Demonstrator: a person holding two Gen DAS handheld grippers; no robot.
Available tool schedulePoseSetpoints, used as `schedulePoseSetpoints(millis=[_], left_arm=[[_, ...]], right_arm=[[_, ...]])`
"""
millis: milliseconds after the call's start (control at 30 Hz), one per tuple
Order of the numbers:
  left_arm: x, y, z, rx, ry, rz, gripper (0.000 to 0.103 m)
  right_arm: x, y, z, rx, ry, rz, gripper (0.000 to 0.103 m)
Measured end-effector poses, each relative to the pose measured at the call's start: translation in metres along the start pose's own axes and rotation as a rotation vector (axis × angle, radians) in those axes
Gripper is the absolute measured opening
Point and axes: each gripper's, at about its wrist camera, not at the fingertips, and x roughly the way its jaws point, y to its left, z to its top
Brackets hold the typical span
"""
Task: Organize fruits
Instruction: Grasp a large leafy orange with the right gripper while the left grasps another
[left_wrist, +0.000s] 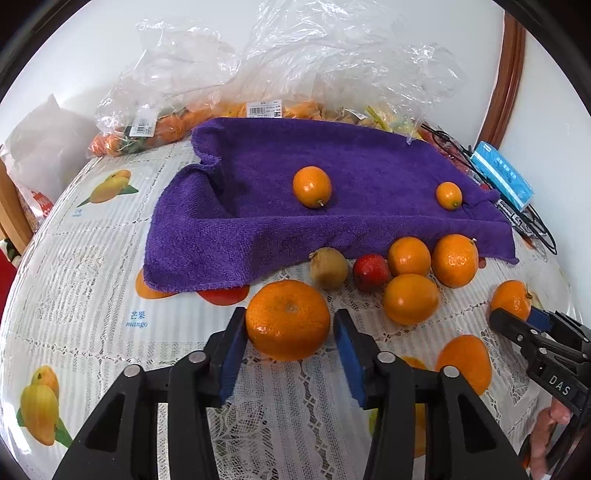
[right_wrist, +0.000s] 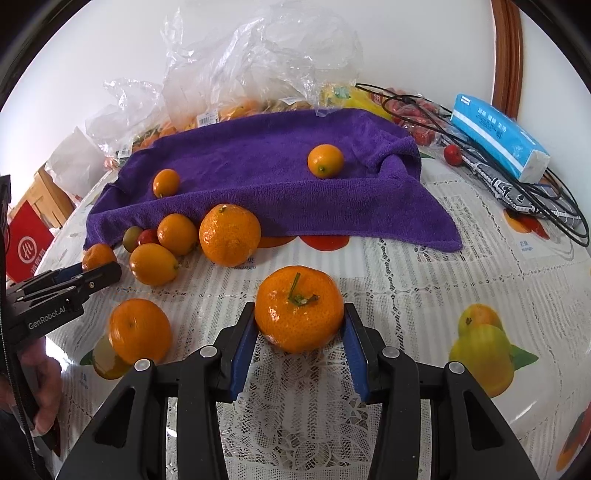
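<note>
— While the left gripper (left_wrist: 290, 315) is standing apart around a big mandarin (left_wrist: 288, 319) at lower centre, one pad touching the peel and the other just clear of it, what is crowding it?

— Entry one: a cluster is lying just above and to the right, along the near edge of the purple towel (left_wrist: 258, 221). It is made up of three oranges (left_wrist: 409, 256), one greenish-brown fruit (left_wrist: 328, 267) and one red fruit (left_wrist: 371, 272). Entry two: one loose mandarin (left_wrist: 465, 363) is sitting at lower right on the lace tablecloth (left_wrist: 92, 277).

— And the right gripper (right_wrist: 300, 314)?

— Its pads are pressing both sides of a stemmed mandarin (right_wrist: 299, 308), lower centre of its own view.

— Anything sitting on the towel?

— Two small oranges (right_wrist: 325, 160), well apart.

— Containers?

— Clear plastic bags (left_wrist: 166, 110) are slumping along the top of the frame behind the towel, carrying price labels and holding orange fruit; how many I cannot tell.

— Sundries?

— One blue tissue pack (right_wrist: 498, 136) is lying at upper right, with black wires (right_wrist: 554, 206) looping beside it.

— Orange citrus outside the bags?

— Eight.
</note>
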Motion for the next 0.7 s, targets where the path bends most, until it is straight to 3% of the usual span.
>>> schedulePoseSetpoints(millis=[367, 467, 700], left_arm=[[0.001, -0.003, 0.000, 0.017, 0.002, 0.012, 0.048], [-0.001, 0.002, 0.000, -0.005, -0.007, 0.010, 0.040], [-0.012, 0.004, -0.002, -0.007, -0.058, -0.041, 0.040]], right_arm=[[0.002, 0.005, 0.001, -0.031, 0.009, -0.031, 0.047], [0.002, 0.005, 0.001, -0.031, 0.008, -0.030, 0.047], [0.000, 0.002, 0.001, -0.014, 0.000, -0.019, 0.044]])
